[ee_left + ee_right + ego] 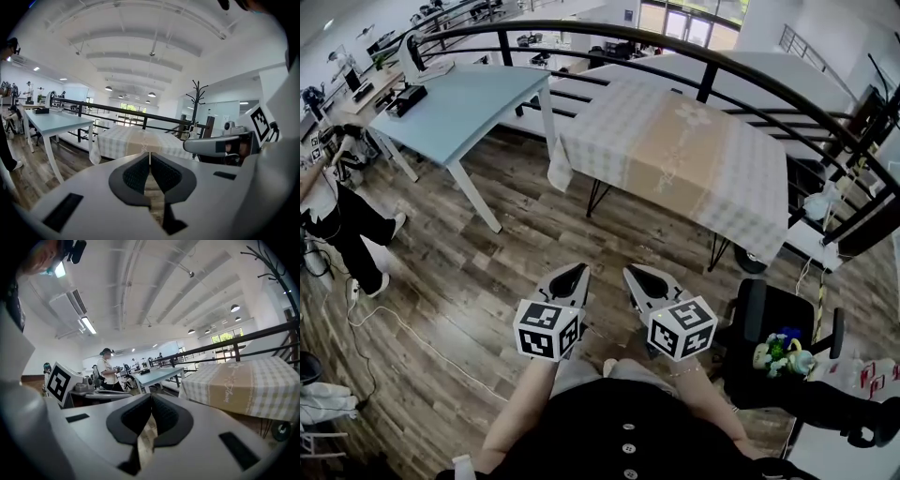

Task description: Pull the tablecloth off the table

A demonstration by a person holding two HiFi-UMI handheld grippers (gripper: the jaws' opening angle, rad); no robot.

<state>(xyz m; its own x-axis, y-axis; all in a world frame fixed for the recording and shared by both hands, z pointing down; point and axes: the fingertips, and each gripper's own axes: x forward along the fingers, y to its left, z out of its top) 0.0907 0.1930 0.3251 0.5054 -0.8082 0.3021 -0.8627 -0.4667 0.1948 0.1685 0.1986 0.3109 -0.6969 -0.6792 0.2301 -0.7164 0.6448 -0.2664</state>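
At the bottom centre of the head view the person wears a black garment (628, 450) with a row of small white buttons (628, 427); the left gripper (571, 272) and right gripper (636, 276) have pale grey, pointed shells; each carries a white cube (547, 330) printed with black square markers; in the gripper views the fingers (137, 174) are lined with dark ribbed pads; dark rectangular slots (63, 212) mark the shell.

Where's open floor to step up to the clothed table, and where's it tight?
Bare wood floor stretches before the tablecloth, bordered left by the blue table. Tight: the railing runs close behind the far side, and a black trolley stands near the right corner.
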